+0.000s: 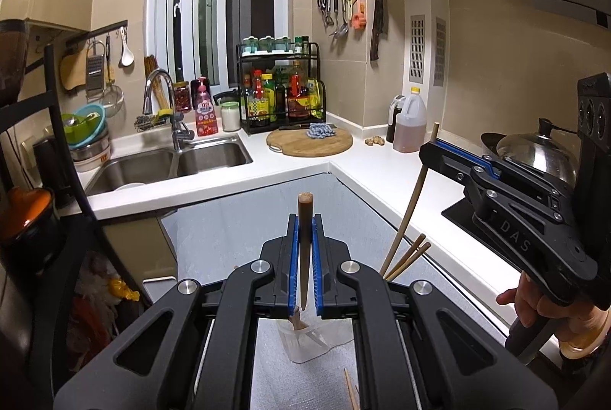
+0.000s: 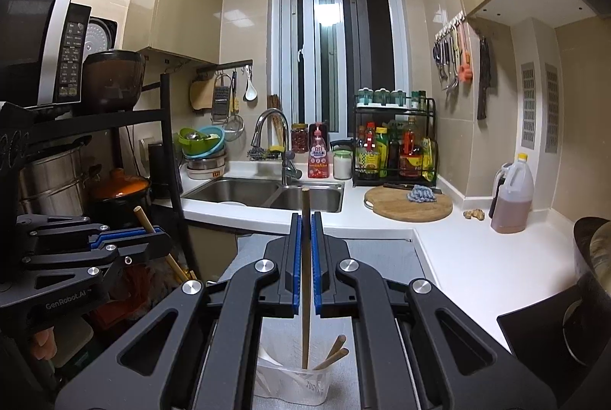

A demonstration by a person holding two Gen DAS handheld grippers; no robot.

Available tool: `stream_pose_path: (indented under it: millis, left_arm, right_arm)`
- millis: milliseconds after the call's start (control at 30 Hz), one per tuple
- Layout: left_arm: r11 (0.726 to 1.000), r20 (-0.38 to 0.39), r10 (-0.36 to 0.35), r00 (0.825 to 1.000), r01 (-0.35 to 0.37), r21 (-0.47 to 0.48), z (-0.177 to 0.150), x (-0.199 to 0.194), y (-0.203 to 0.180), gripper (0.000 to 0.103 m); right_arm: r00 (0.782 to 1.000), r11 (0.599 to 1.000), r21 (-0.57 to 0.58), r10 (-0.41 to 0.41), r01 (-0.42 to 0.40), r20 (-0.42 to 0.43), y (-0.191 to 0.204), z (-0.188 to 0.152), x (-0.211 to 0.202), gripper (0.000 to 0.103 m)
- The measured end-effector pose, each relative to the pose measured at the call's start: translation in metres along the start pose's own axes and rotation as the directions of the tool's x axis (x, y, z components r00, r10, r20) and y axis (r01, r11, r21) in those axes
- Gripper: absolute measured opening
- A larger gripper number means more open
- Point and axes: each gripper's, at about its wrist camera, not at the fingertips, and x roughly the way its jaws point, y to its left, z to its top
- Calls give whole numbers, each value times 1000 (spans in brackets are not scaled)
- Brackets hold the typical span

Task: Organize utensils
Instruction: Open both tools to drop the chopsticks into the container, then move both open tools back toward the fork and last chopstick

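My left gripper (image 1: 305, 222) is shut on a brown chopstick (image 1: 304, 249) held upright, its lower end over a clear plastic cup (image 1: 301, 345). My right gripper (image 2: 305, 222) is shut on a light wooden chopstick (image 2: 305, 280) whose lower end is inside the clear cup (image 2: 294, 383). Two more chopsticks (image 2: 334, 352) lean in that cup. In the left wrist view the right gripper (image 1: 431, 150) shows at the right with its chopstick (image 1: 408, 211) slanting down beside the two leaning chopsticks (image 1: 408, 257). In the right wrist view the left gripper (image 2: 152, 238) shows at the left.
The cup stands on a grey mat (image 1: 236, 234) on the white L-shaped counter (image 2: 469, 257). A double sink (image 2: 267, 194), a round cutting board (image 2: 408, 207), an oil jug (image 2: 511, 203), a spice rack (image 2: 393, 142) and a pot on the stove (image 1: 534, 158) stand around. A loose chopstick (image 1: 349, 391) lies on the mat.
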Motion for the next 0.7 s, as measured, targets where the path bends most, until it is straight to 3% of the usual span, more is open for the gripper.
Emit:
stream_pose_path:
  millis: [233,267,300,333,367,400,467,533,600,700]
  left_arm:
    - [1000,-43,14,999,-14,-5,-8,16,2,7]
    - [1000,-42,23,999,-24,-10,-8,16,3,14]
    - [999,-35,41,999,-42,-20,-9,16,4,41]
    - [997,-27,67,997,-67,-27,-9,14,5,62]
    - [993,-3,110,994,-110,-38,-9,11,6,89]
    - [987,38,155,987,-153,-52,-10,5,7,90]
    - [985,50,167,985,-165,-49,-11,-1,8,90]
    - [985,32,170,985,-168,-47,-15,-6,8,90]
    - [983,32,180,983,-179,-46,-20,-11,6,91]
    - [980,23,194,981,-193,-37,-30,-22,3,91]
  right_arm:
    - [1000,1000,16,1,-1,-27,-3,-12,8,5]
    - [1000,1000,17,2,-1,-30,-3,-13,8,6]
    - [999,1000,18,4,-4,-34,-3,-15,9,8]
    - [999,1000,17,6,-6,-41,-3,-17,9,10]
    - [999,1000,13,5,-4,-51,-2,-18,10,19]
    - [998,1000,11,-2,3,-56,-2,-19,11,38]
    - [998,999,11,-31,31,-54,-2,-22,6,53]
    - [998,999,3,-42,42,-49,-2,-26,-2,55]
    - [998,999,2,-49,49,-49,-1,-31,-10,64]
    - [997,998,17,-56,57,-56,-1,-39,-27,69]
